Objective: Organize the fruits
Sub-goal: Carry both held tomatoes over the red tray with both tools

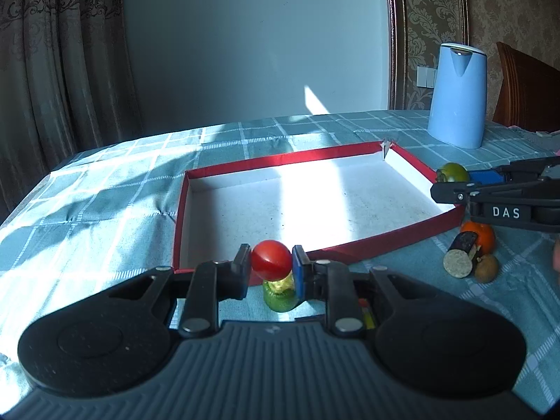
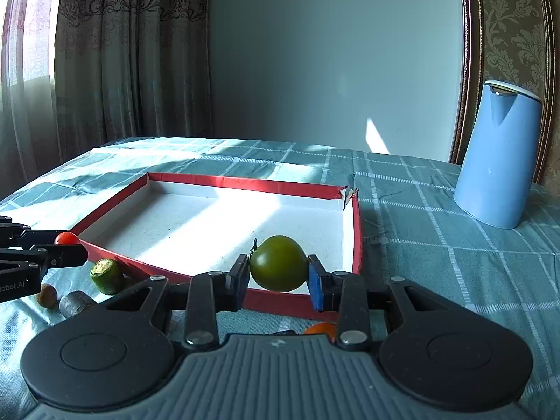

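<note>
My left gripper (image 1: 272, 260) is shut on a red cherry tomato (image 1: 271, 259), held just above the near rim of a shallow red box (image 1: 350, 245) with a white floor. My right gripper (image 2: 278, 266) is shut on a green tomato (image 2: 278, 263) over the box's near right corner (image 2: 357, 245). Each gripper shows in the other's view: the right gripper (image 1: 451, 183) with the green tomato (image 1: 452, 172), the left gripper (image 2: 70, 250) with the red tomato (image 2: 66, 238). A cut green fruit piece (image 1: 280, 295) lies on the cloth under the left gripper; it also shows in the right wrist view (image 2: 106, 275).
An orange (image 1: 479, 238), a dark cylinder (image 1: 460, 259) and a small brown fruit (image 1: 486, 267) lie on the checked tablecloth in front of the box. A light blue kettle (image 1: 456, 96) stands at the back right. A wooden chair (image 1: 525, 87) is behind it.
</note>
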Available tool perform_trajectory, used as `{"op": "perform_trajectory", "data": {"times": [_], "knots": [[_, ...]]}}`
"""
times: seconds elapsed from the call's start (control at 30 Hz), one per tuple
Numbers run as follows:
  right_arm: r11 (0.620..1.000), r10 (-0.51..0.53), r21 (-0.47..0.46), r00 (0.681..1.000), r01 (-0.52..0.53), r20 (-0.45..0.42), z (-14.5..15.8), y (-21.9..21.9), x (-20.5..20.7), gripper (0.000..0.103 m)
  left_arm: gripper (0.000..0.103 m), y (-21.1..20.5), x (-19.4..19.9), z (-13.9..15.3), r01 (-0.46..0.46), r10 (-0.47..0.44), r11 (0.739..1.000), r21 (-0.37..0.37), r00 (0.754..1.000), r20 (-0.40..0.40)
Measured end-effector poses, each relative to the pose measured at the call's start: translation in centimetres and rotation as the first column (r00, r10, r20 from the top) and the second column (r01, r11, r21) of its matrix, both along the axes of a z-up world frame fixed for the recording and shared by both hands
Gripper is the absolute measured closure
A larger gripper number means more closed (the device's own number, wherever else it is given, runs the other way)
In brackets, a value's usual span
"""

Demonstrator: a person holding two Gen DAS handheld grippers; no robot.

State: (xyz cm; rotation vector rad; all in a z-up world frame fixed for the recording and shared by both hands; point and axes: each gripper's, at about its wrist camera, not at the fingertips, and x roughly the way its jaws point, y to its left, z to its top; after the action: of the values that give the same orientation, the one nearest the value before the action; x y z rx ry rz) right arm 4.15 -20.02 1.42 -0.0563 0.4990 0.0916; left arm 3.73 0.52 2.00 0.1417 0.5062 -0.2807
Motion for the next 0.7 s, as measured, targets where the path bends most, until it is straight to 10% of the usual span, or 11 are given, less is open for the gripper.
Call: {"op": "perform_trajectory", "data": {"times": [0.37,0.7], "knots": [[0.998,-0.059,-0.017,0.982,0.057,-0.177,-3.2,0.5,10.2,0.069,0.081,-0.6,9.4,-1.2,-0.092,0.091,0.996,-0.007,0.990,-0.103],[0.999,-0.053,-0.016,0.975,0.050,-0.214,-3.4,0.5,11.5,0.069,0.079,-0.3,12.0,-2.8,-0.139,0.135,0.990,-0.015,0.980,-0.149]]}}
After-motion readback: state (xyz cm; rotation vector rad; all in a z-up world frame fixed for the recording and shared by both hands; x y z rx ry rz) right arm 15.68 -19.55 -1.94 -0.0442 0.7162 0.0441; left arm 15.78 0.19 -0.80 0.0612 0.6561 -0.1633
